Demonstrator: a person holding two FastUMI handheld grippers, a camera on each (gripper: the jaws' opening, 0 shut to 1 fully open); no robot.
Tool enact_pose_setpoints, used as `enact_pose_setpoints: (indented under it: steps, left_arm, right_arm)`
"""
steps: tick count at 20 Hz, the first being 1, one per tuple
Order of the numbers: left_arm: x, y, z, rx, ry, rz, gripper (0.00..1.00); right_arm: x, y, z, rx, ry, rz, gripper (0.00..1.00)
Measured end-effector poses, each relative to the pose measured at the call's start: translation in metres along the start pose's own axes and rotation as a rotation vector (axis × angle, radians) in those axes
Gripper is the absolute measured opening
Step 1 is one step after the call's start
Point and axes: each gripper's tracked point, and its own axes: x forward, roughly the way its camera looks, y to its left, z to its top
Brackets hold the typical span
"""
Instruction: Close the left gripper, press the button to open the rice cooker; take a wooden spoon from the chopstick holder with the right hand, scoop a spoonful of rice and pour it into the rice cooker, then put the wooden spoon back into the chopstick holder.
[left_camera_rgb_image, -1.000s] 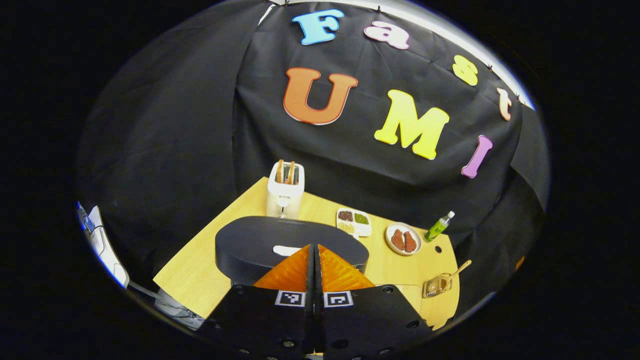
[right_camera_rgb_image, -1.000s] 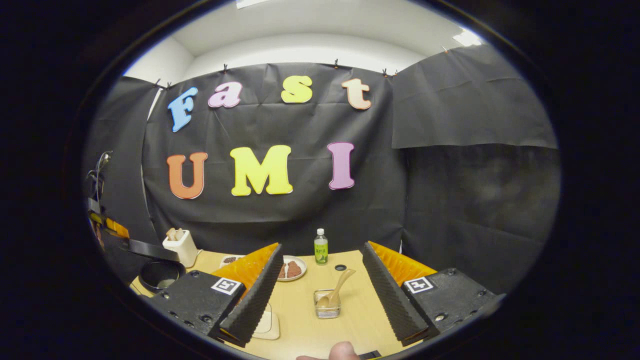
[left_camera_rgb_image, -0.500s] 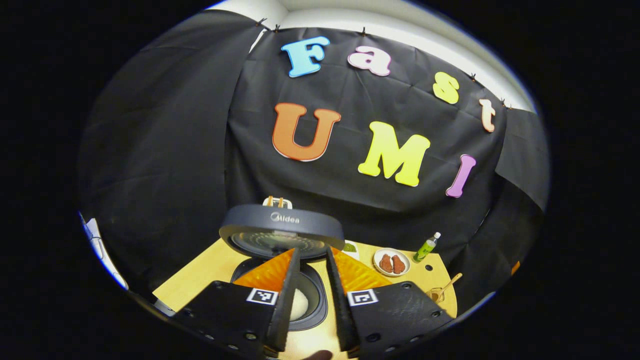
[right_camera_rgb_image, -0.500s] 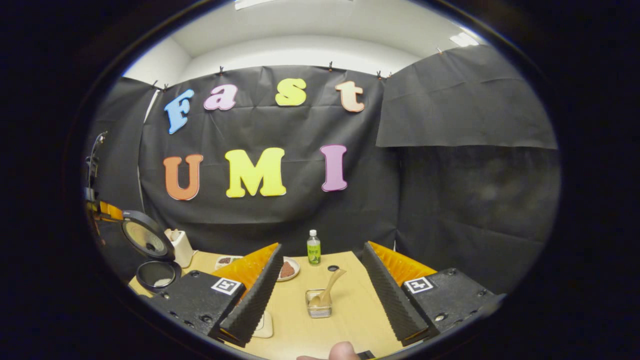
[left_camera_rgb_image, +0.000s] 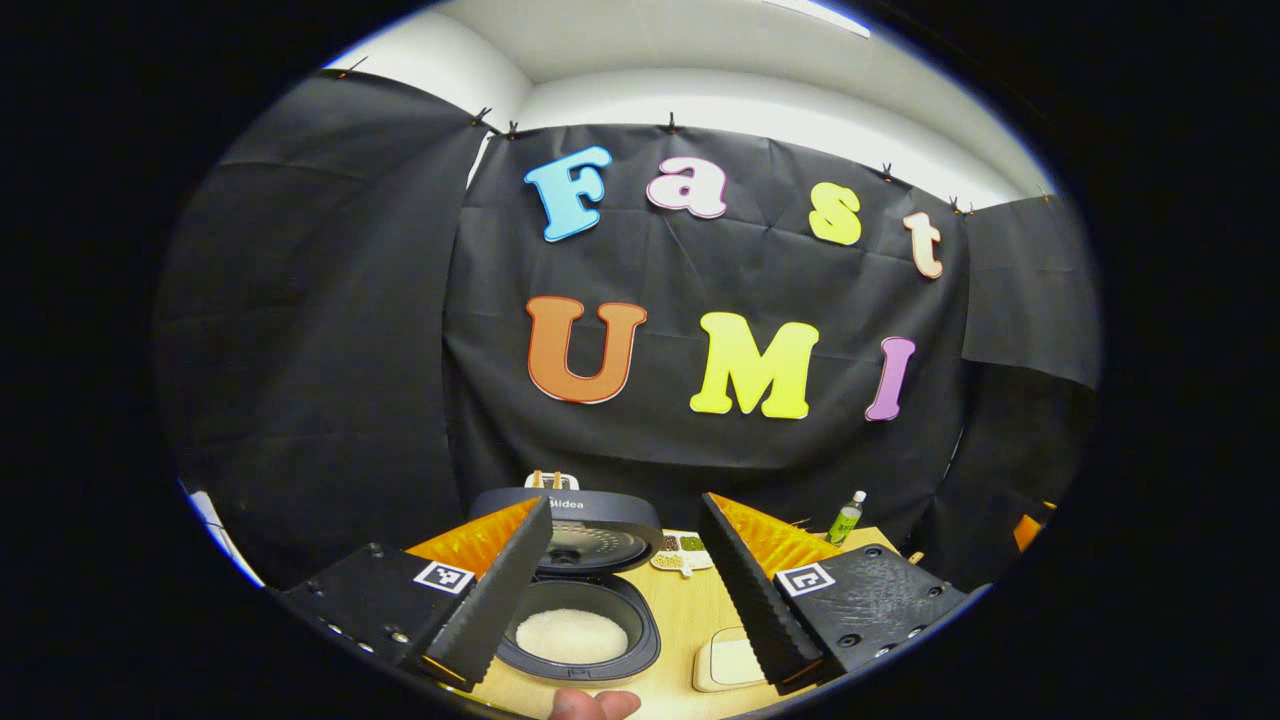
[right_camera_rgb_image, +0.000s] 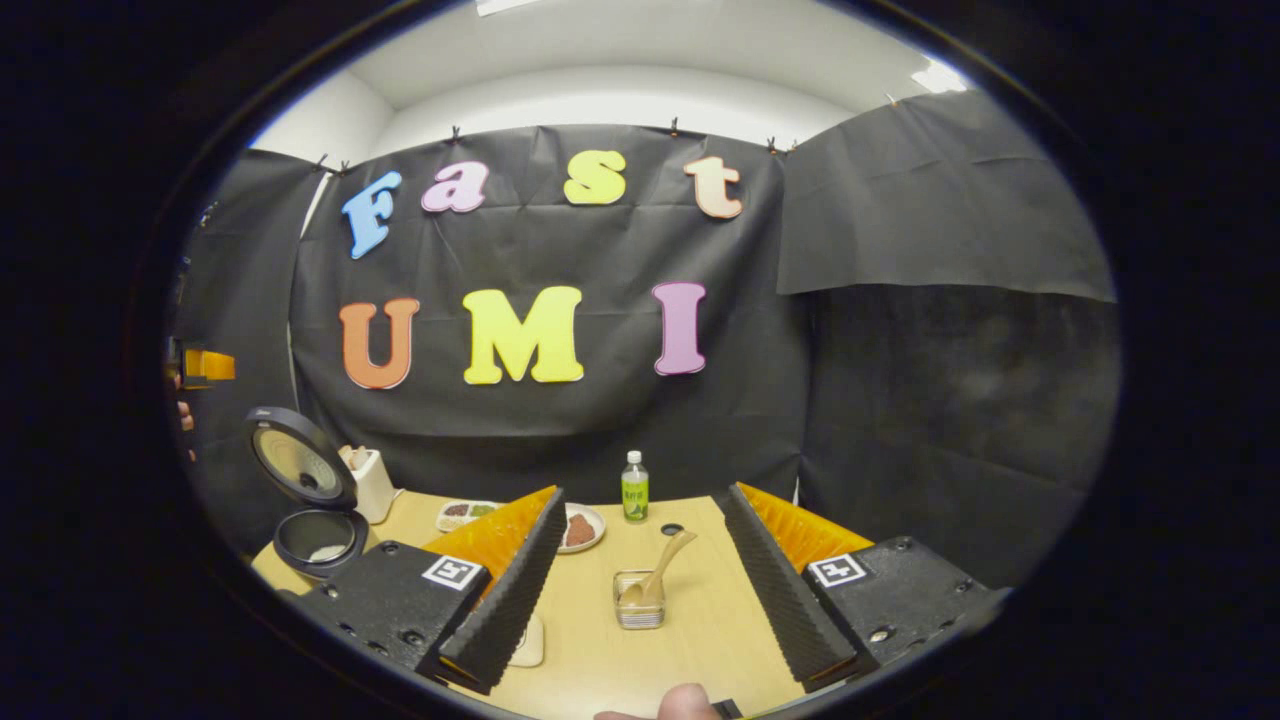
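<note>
The dark rice cooker (left_camera_rgb_image: 648, 640) stands with its lid (left_camera_rgb_image: 590, 508) swung up, and white rice (left_camera_rgb_image: 572, 634) lies in the pot. My left gripper (left_camera_rgb_image: 625, 500) hovers open above and in front of it, touching nothing. In the right gripper view the cooker (right_camera_rgb_image: 318, 545) sits at the far left of the table. The wooden spoon (right_camera_rgb_image: 668, 562) leans in the clear chopstick holder (right_camera_rgb_image: 640, 612) straight ahead of my right gripper (right_camera_rgb_image: 642, 492). That gripper is open and well short of the spoon.
A pale square dish (left_camera_rgb_image: 730, 662) lies right of the cooker. A toaster (right_camera_rgb_image: 372, 480), divided dish (right_camera_rgb_image: 465, 514), plate of meat (right_camera_rgb_image: 580, 528) and green bottle (right_camera_rgb_image: 634, 487) line the table's back edge. A thumb (right_camera_rgb_image: 685, 703) shows at the bottom.
The cooker lid has sprung up from shut to fully raised. My left gripper has gone from shut to wide open and drawn back and up. The right gripper has barely moved.
</note>
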Motion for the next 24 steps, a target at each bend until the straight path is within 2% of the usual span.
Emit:
enact_pose_setpoints:
  steps: [6, 11, 18, 24]
  left_arm:
    - [-0.024, -0.008, 0.010, -0.001, -0.039, -0.004, 0.94]
    - [-0.034, -0.016, 0.014, 0.002, -0.047, -0.001, 0.94]
    - [-0.020, -0.035, 0.015, -0.015, -0.020, 0.015, 0.94]
    - [0.009, -0.037, 0.015, -0.029, 0.001, 0.102, 0.95]
  right_arm:
    - [0.015, 0.000, -0.022, 0.018, 0.075, 0.045, 1.00]
    - [0.050, -0.002, -0.036, 0.014, 0.123, 0.088, 1.00]
    - [0.129, -0.010, -0.094, 0.027, 0.246, 0.150, 1.00]
    - [0.204, -0.028, -0.158, 0.106, 0.384, 0.149, 1.00]
